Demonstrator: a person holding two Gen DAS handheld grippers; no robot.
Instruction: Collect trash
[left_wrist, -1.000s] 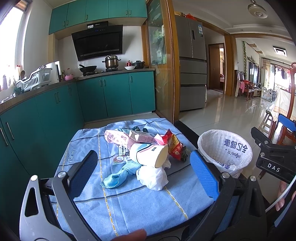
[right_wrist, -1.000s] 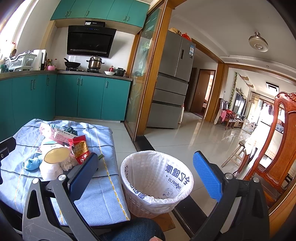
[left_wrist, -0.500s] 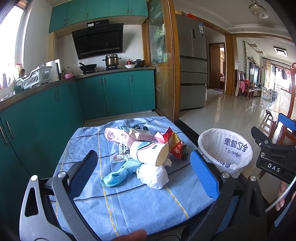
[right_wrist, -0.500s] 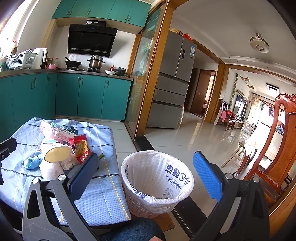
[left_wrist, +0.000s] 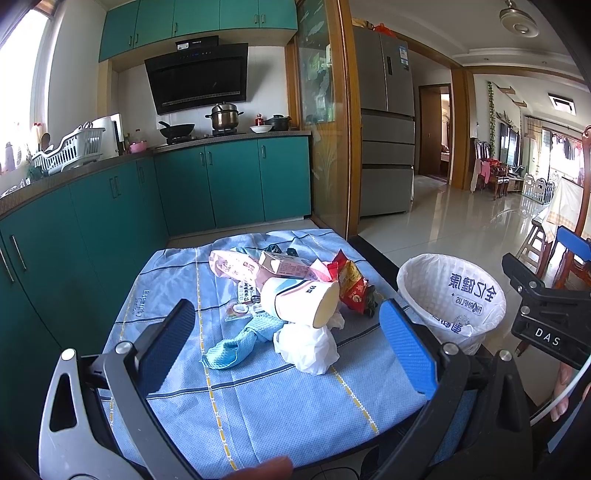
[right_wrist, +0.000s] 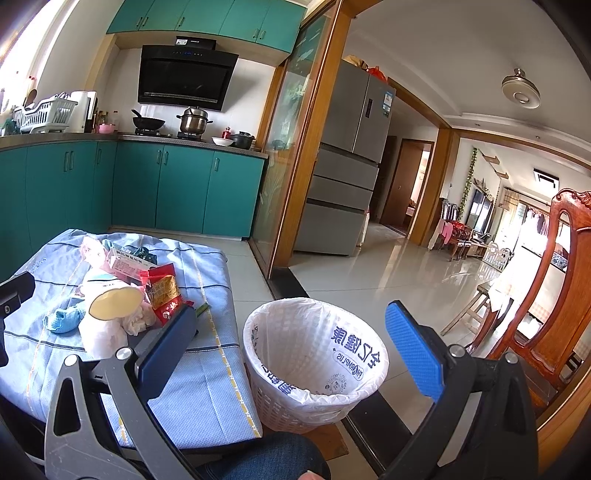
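On cloth (left_wrist: 280, 398), cup (left_wrist: 295, 301) sideways, mouth rightward

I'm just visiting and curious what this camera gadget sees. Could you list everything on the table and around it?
paper cup: one, white and pink, lying on its side in the pile
crumpled white bag: one, in front of the cup
blue cloth: one, light blue, left of the bag
red snack wrapper: one, right of the cup
pink carton: one, behind the cup
pink packet: one, back left of the pile
tablecloth: one, blue striped, covering the table
waste basket: one, white, lined, on the floor right of the table
left hand-held gripper: one, blue pads, open
right hand-held gripper: one, blue pads, open
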